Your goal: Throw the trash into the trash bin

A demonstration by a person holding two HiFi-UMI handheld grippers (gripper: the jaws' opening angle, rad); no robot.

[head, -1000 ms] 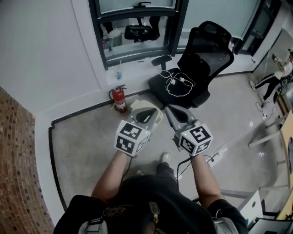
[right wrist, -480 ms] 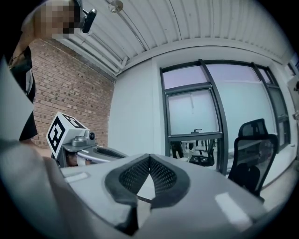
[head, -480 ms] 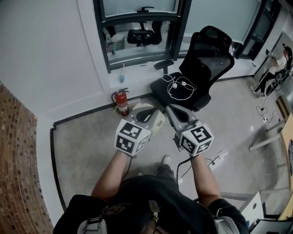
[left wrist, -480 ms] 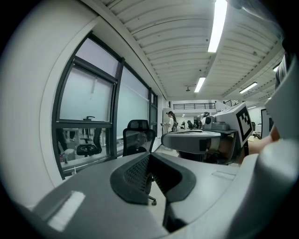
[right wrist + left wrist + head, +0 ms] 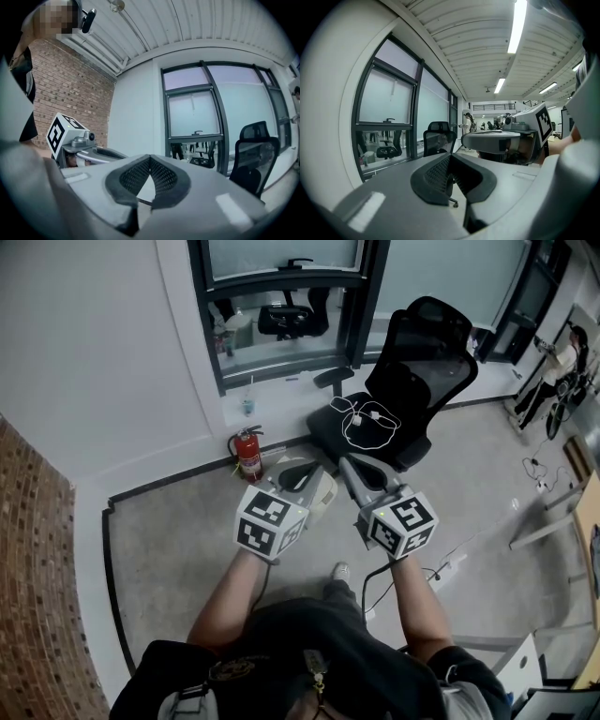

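1. Grey speckled floor, dark strip along the wall's foot.
2. Red fire extinguisher stands upright against the wall.
3. Black office chair stands near the extinguisher.
4. White power strip lies flat, well apart from both.

I see matt grey plastic on the left gripper, a rough red-brown brick wall, and a smooth grey floor.

Greys, black and one spot of red

The pale grey left gripper and right gripper bear black-and-white square-patterned cubes; red fire extinguisher, black mesh office chair, speckled grey floor, brown brick wall.
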